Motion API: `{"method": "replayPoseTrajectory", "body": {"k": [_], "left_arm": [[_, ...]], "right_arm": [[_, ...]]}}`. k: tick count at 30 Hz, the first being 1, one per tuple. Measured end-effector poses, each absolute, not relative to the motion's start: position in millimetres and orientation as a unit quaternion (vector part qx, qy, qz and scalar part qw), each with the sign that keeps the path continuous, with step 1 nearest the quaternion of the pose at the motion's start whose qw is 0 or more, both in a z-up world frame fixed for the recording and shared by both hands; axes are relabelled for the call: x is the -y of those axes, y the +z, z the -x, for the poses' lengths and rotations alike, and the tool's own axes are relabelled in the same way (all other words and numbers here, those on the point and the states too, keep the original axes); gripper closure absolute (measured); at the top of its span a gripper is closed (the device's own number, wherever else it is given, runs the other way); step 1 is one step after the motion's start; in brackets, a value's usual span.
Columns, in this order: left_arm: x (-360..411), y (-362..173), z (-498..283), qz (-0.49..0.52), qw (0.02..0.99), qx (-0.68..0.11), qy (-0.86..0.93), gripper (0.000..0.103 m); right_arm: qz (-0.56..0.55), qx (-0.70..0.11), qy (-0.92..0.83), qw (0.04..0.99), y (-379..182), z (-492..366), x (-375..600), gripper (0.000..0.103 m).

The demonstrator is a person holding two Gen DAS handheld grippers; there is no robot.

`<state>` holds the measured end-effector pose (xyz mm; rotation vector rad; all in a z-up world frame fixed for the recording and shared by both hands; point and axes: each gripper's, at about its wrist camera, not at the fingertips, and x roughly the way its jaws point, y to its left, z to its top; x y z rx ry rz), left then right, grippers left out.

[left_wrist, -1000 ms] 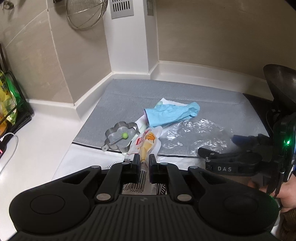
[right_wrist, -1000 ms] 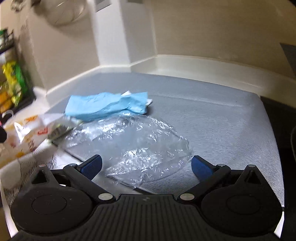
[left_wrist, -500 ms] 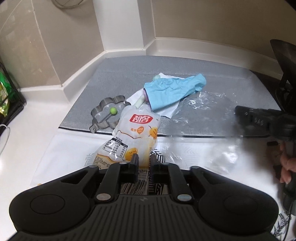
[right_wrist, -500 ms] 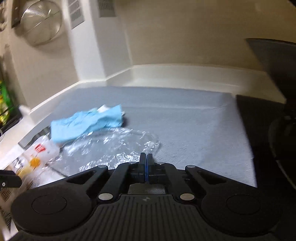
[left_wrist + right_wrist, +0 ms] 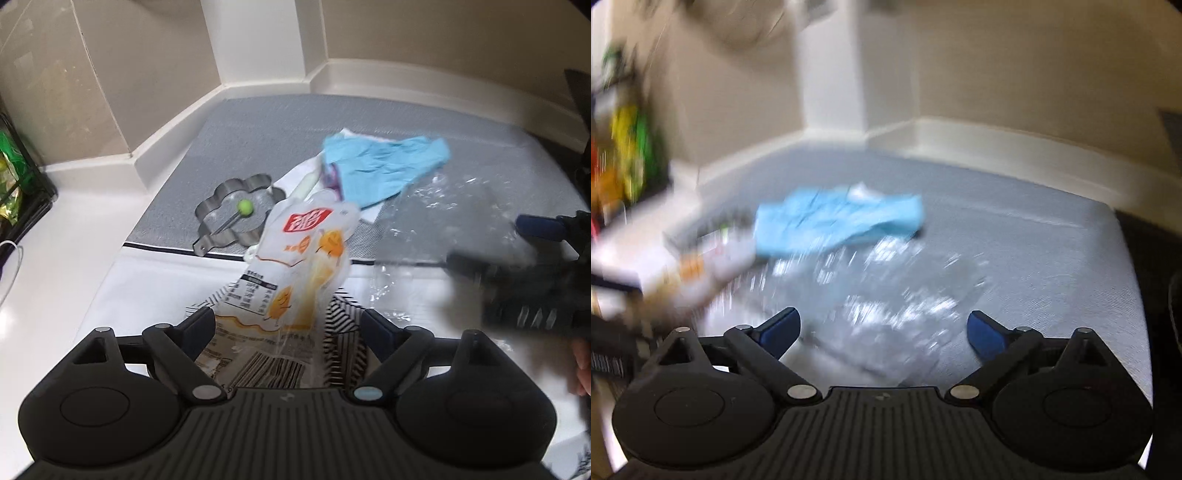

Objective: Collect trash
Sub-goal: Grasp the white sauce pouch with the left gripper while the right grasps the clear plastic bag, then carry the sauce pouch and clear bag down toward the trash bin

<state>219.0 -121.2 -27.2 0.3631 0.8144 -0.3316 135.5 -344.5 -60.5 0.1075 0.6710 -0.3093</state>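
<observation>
Left wrist view: left gripper (image 5: 288,325) fingers spread around the snack wrapper (image 5: 299,266). Right gripper (image 5: 884,330) fingers spread over the clear plastic (image 5: 886,291), beside the blue glove (image 5: 838,221).

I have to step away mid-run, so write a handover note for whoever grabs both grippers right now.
Left gripper: open, with the snack wrapper lying between its fingers, ungripped.
Right gripper: open, low over the clear plastic film; that view is blurred.
Blue glove lies on the grey mat, beside the metal flower mould.
Done: nothing visibly binned.
Left: wrapper, film, glove.
</observation>
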Motion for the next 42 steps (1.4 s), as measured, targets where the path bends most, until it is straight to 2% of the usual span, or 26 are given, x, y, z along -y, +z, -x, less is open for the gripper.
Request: {"method": "replayPoseTrajectory", "body": {"k": [3, 4, 5, 6, 7, 8, 9, 10, 18, 22, 33, 42], "left_arm": [[118, -30, -222, -0.167, 0.890, -0.393, -0.159, 0.011], [117, -30, -222, -0.166, 0.891, -0.392, -0.157, 0.019], [117, -29, -221, -0.169, 0.894, -0.387, -0.148, 0.042], [117, -29, -220, -0.178, 0.896, -0.383, -0.140, 0.049], [118, -26, -219, -0.180, 0.897, -0.379, -0.140, 0.059], [118, -23, -217, -0.180, 0.901, -0.372, -0.134, 0.067], [119, -20, -214, -0.181, 0.903, -0.368, -0.130, 0.070], [117, -16, -211, -0.172, 0.904, -0.368, -0.131, 0.073], [85, 32, -170, -0.098, 0.926, -0.332, -0.151, 0.075], [51, 42, -133, -0.090, 0.935, -0.318, -0.131, 0.075], [-69, 27, -14, -0.101, 0.941, -0.321, -0.027, 0.075], [-93, -3, 28, -0.100, 0.935, -0.339, -0.009, 0.075]], "right_arm": [[-0.033, -0.341, -0.150, 0.927, -62, -141, 339, 0.000], [-0.045, -0.337, -0.148, 0.929, -62, -140, 342, 0.000], [-0.055, -0.330, -0.149, 0.930, -61, -137, 345, 0.004], [-0.059, -0.322, -0.159, 0.931, -60, -134, 347, 0.021], [-0.058, -0.314, -0.176, 0.931, -58, -131, 349, 0.034], [-0.054, -0.309, -0.190, 0.930, -56, -129, 351, 0.062], [-0.056, -0.305, -0.200, 0.930, -56, -128, 354, 0.091], [-0.068, -0.301, -0.200, 0.930, -56, -126, 359, 0.098], [-0.111, -0.204, -0.244, 0.942, -45, -107, 379, 0.098], [-0.137, -0.185, -0.241, 0.943, -45, -102, 388, 0.098], [-0.136, -0.155, -0.204, 0.957, -40, -88, 377, 0.098], [-0.103, -0.131, -0.072, 0.983, 1, 11, 277, 0.098]]}}
